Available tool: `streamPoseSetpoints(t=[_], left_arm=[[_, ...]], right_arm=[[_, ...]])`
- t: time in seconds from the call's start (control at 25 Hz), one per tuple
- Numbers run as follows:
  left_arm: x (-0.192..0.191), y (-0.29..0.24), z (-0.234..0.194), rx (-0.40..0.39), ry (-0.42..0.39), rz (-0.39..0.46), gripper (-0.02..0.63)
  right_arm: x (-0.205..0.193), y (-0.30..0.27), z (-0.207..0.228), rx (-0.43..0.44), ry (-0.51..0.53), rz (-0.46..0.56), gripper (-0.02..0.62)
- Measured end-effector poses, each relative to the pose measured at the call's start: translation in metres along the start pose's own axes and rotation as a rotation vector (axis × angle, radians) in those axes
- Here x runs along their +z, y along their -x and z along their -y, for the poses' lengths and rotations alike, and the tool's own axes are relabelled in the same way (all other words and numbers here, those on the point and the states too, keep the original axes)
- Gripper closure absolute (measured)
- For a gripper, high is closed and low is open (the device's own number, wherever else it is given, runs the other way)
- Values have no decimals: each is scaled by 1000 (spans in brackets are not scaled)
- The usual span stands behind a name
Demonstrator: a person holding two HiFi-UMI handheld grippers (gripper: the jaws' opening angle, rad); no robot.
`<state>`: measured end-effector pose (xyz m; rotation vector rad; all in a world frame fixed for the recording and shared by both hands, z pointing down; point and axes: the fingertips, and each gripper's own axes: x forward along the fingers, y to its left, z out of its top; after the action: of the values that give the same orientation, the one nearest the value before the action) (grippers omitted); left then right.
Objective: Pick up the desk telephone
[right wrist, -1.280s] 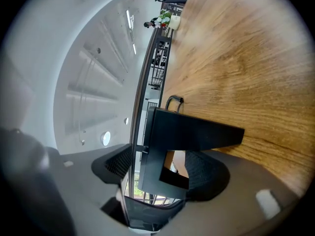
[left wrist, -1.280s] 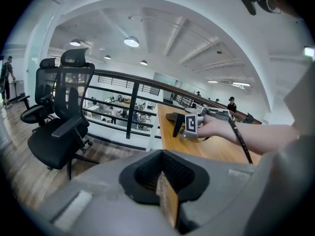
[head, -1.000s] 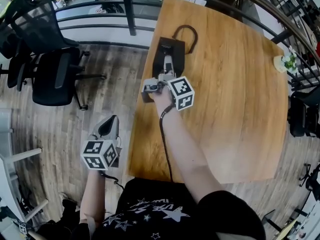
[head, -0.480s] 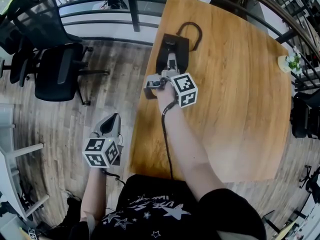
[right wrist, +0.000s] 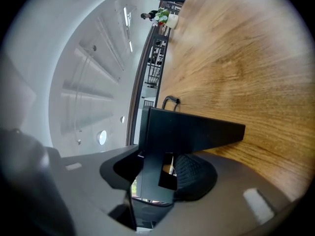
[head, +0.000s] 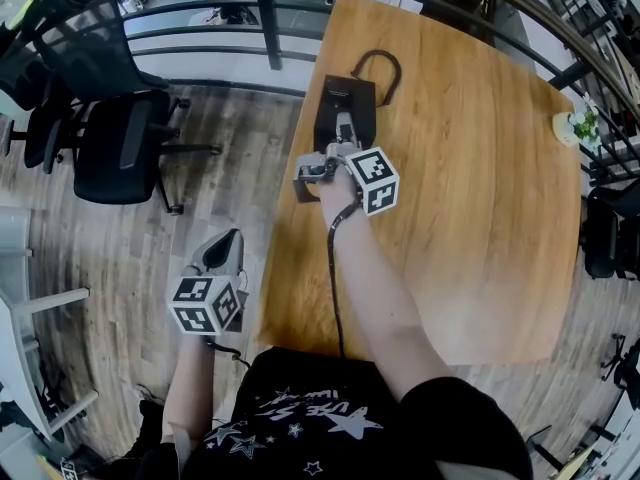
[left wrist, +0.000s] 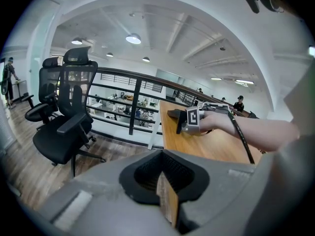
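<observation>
Head view: the desk telephone [head: 335, 96] sits on the wooden tabletop [head: 470, 188], close to its left edge and toward the far end. Its black cord [head: 376, 53] loops on the wood just behind it. Your right claw [head: 343, 125] reaches over the near end of the telephone, forearm stretched across the tabletop. Your left claw [head: 224, 243] hangs off the tabletop, over the plank floor [head: 230, 158], well apart from the telephone. Two black office chairs [head: 115, 148] stand on the floor to the left, and a dark railing [head: 268, 18] runs beyond them. A small potted plant [head: 575, 126] stands at the tabletop's far right edge.

Right gripper view: the jaws have just been closing. A black part of the telephone's near end stands between them, and the ribbed pad [right wrist: 197, 176] lies against it. The grip reads as closed on the telephone, at about a middling width. The telephone's underside looks tilted against the wood grain; whether it is clear of the surface cannot be told.

Left gripper view: the jaws are drawn together to a thin slit, with nothing in them.
</observation>
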<state>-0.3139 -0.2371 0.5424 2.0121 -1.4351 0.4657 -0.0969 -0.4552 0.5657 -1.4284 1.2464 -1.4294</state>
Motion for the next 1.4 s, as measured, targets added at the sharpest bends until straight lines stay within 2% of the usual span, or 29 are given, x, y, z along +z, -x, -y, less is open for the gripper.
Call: streamPoseSetpoints(t=[0.2, 0.36, 0.52, 0.84, 1.12, 1.4], left_arm=[[-5, 5, 4, 2, 5, 3, 604], [-9, 8, 11, -5, 11, 0, 604], [-15, 13, 20, -17, 16, 2, 604], [-19, 30, 31, -32, 20, 21, 604], [-36, 46, 33, -65, -13, 4, 604], [-38, 49, 34, -90, -48, 20, 604]], right_arm=[[6, 7, -3, 17, 36, -48, 413], [0, 18, -7, 27, 65, -141, 413], [-17, 37, -12, 77, 65, -255, 413], [-33, 78, -47, 205, 195, -390, 413], [-34, 128, -74, 276, 207, -444, 413], [-26, 172, -89, 333, 224, -469, 413]])
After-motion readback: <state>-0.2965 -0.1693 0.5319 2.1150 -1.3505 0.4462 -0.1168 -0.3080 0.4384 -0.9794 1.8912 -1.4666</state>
